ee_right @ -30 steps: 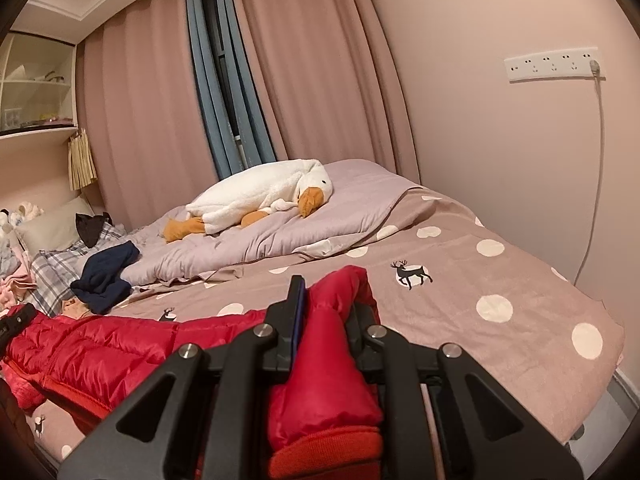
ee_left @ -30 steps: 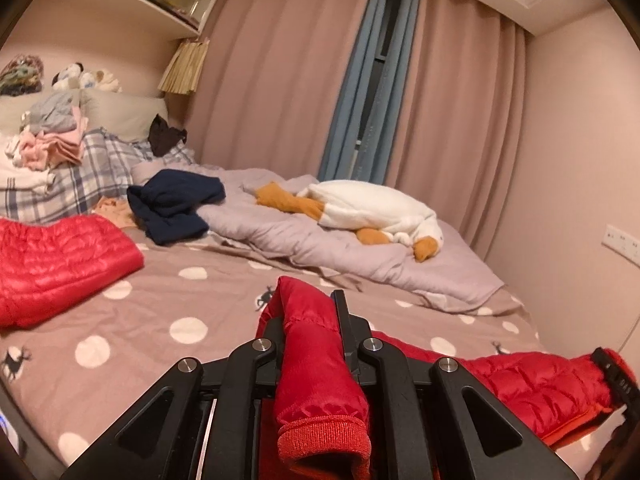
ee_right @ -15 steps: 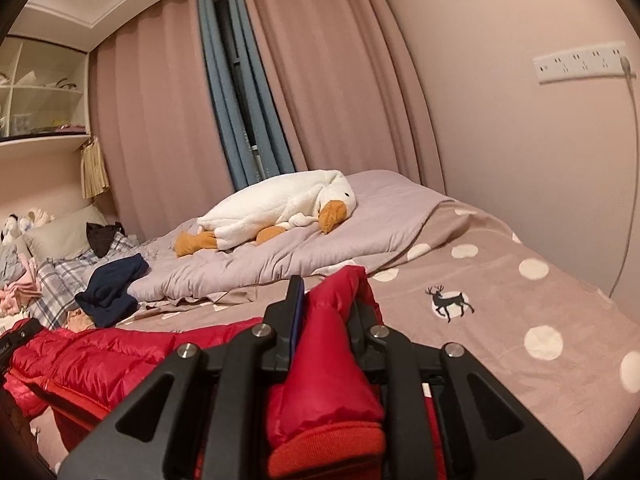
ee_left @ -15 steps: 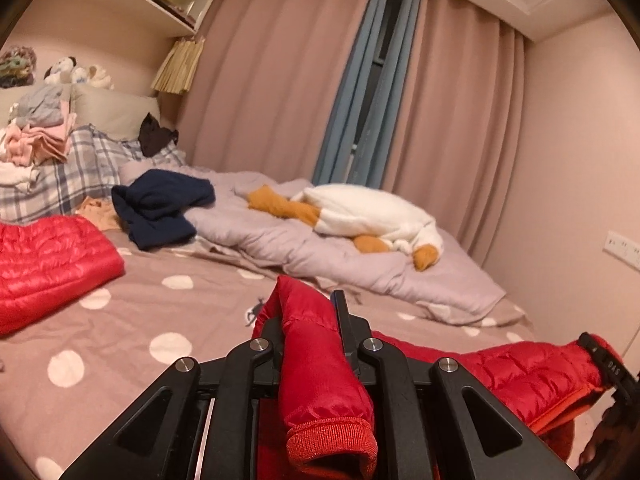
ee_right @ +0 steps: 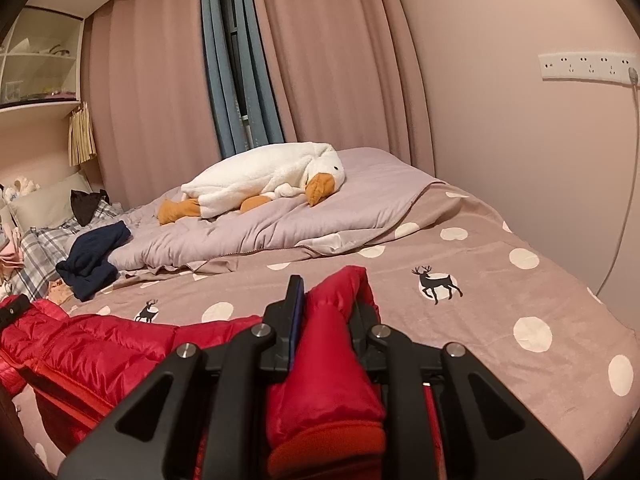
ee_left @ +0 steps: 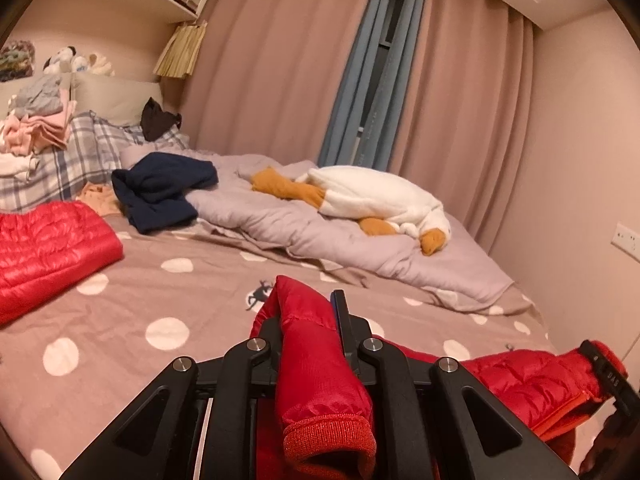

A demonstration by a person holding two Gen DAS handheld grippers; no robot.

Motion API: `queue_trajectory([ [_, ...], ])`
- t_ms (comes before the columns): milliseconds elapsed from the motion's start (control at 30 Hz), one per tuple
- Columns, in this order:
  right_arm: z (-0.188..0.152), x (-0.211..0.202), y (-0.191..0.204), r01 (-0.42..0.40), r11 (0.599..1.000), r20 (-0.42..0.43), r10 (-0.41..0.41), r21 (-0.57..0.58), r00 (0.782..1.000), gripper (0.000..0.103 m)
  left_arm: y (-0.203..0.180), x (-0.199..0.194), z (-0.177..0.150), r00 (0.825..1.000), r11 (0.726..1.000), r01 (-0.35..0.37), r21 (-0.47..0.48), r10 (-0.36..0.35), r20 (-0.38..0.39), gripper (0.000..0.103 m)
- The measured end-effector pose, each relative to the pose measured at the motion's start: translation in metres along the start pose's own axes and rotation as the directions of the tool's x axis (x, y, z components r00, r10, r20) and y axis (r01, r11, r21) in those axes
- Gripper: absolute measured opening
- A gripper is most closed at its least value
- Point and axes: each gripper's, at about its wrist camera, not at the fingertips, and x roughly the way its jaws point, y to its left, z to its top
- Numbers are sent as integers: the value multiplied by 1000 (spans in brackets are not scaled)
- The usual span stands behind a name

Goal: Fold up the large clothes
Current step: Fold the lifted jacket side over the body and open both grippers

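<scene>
Nearest, the left gripper (ee_left: 308, 316) is clamped on one sleeve of the red puffer jacket (ee_left: 528, 380), and the right gripper (ee_right: 326, 300) is clamped on the other sleeve, so the jacket hangs between them above the dotted bed sheet (ee_right: 480, 320). Farther away lie a folded red garment (ee_left: 48, 248), a navy garment (ee_left: 160, 192) and a plush goose (ee_right: 264, 184) on the lilac duvet (ee_right: 360, 200).

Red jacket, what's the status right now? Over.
Left tongs shut on one sleeve. Right tongs shut on other sleeve. Red jacket stretched between them over bed. Nothing in the way ahead.
</scene>
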Motion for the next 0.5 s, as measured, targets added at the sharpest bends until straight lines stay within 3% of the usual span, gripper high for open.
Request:
queue_trajectory([
  [500, -3, 8, -1, 6, 1000, -35, -5, 26, 999, 22, 3, 13, -1, 998, 1000, -6, -18, 5, -55, 15],
])
